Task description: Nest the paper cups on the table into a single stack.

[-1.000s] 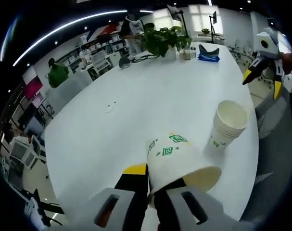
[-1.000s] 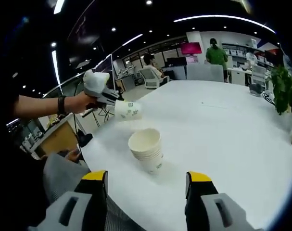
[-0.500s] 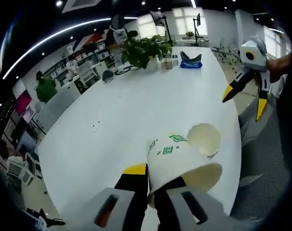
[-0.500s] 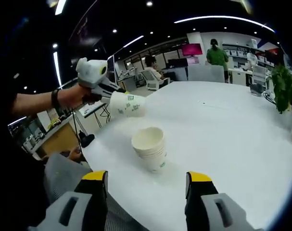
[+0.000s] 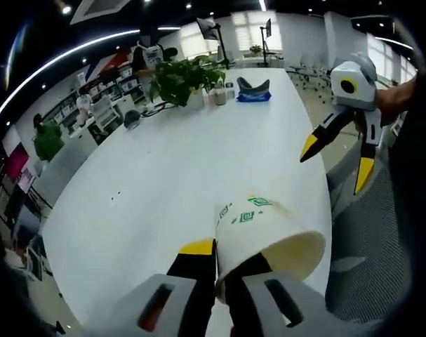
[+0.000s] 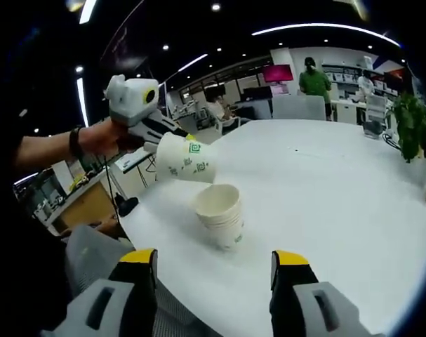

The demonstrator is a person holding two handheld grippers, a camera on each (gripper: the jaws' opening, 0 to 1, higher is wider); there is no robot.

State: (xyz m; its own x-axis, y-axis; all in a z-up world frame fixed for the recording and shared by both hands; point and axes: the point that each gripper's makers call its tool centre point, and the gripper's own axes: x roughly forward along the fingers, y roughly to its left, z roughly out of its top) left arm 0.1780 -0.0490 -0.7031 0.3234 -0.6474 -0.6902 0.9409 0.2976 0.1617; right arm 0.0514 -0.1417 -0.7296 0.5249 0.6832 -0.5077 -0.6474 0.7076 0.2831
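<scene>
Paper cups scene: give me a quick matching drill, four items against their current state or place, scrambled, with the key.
Items:
1. single cup
2. cup stack
3. right gripper
4. potted plant

States:
A. open, holding nothing
B. standing on the table near its edge
C. far end of the table
D. tilted, held by the left gripper

Pairs: 1-D, 2-B, 3-A, 4-C

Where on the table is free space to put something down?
The white table is bare from the cup stack toward the plant at its far end. It is crowded at the near edge, where the left gripper holds a paper cup over the stack.
</scene>
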